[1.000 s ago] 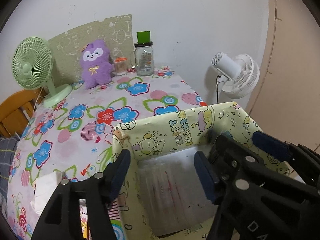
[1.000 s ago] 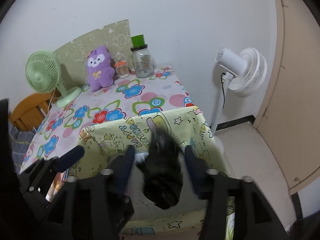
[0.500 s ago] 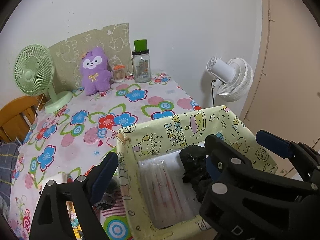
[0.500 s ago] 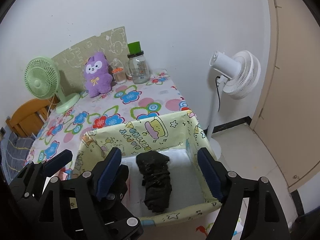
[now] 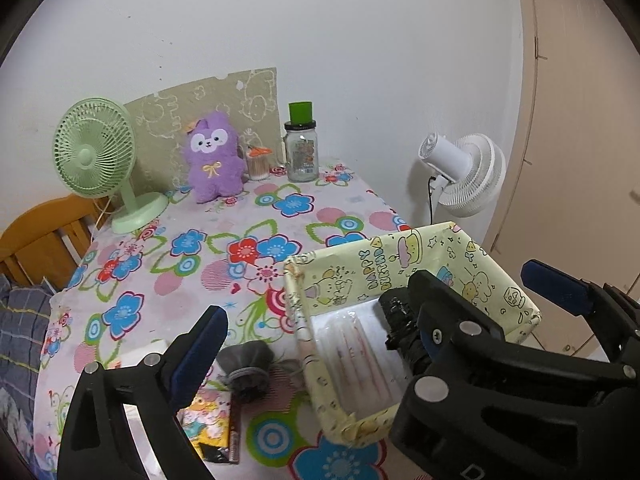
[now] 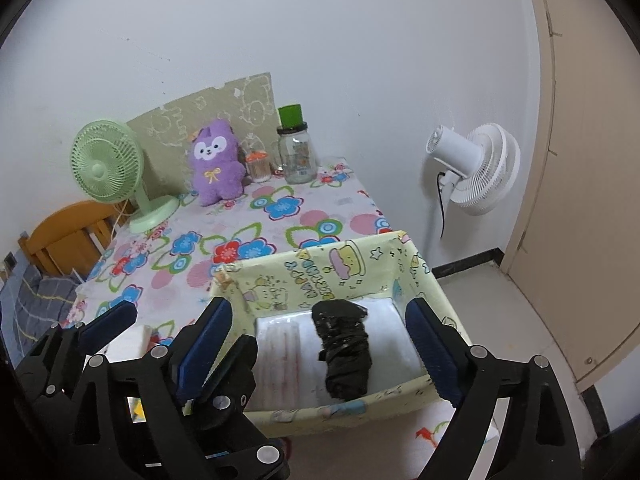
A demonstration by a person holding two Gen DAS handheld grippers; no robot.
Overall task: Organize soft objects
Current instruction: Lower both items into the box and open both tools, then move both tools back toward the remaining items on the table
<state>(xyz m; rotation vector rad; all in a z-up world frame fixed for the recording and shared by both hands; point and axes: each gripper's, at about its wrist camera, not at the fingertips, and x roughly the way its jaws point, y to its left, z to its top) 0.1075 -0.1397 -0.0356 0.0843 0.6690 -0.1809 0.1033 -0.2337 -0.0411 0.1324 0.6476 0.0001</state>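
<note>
— Can any lettering be read?
— The box (image 6: 344,264) carries "HAPPY BIRTHDAY" on the inner face of its far wall, beside a cake drawing; from the right wrist view it reads upside down.
— And elsewhere?
— The jar (image 5: 301,152) bears a label too small to read. One hand-held gripper (image 5: 472,470) shows a partial "D".

Lighting is even, diffuse and moderately bright in both views; its source lies outside the pictures. Shadows are soft and short. Glare appears on the clear plastic (image 6: 280,344) lining the box (image 6: 424,276). Fisheye distortion bends the door frame (image 6: 548,120) near the right edge, and black vignetting fills all corners. Focus stays sharp throughout, without motion blur.
</note>
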